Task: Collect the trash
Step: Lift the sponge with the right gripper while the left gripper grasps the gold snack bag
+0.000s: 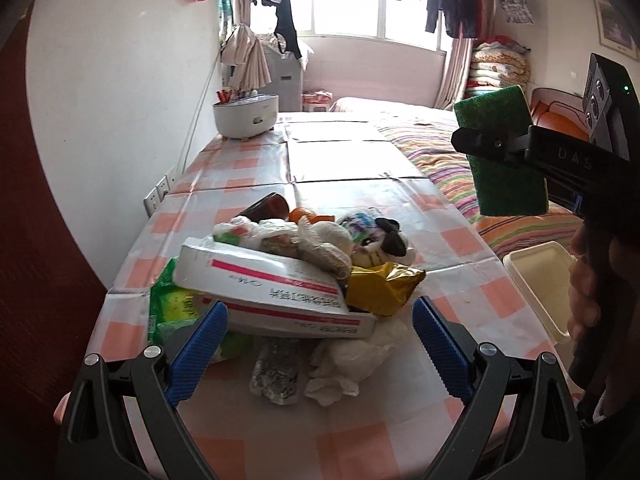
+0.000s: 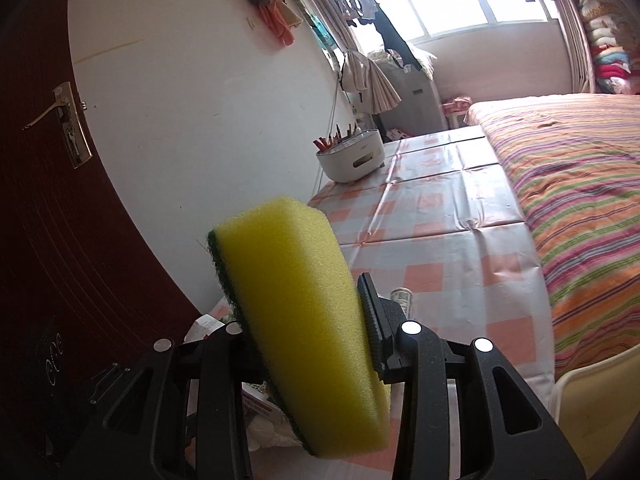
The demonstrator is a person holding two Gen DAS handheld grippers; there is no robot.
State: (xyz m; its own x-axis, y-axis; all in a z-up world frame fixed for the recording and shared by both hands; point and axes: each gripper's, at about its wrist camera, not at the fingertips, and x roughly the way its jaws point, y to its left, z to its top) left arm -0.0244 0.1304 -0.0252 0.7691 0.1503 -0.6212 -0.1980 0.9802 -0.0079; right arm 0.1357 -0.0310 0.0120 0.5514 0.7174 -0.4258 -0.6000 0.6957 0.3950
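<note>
A heap of trash lies on the checked tablecloth: a white and pink carton, a gold wrapper, crumpled tissue, a green packet and a dark bottle. My left gripper is open, its blue fingers either side of the heap's near edge. My right gripper is shut on a yellow and green sponge and holds it up in the air; the sponge also shows in the left wrist view, above and right of the heap.
A cream plastic tub sits at the table's right edge. A white pot with utensils stands at the far left by the wall. A striped bed runs along the right. A dark door is at the left.
</note>
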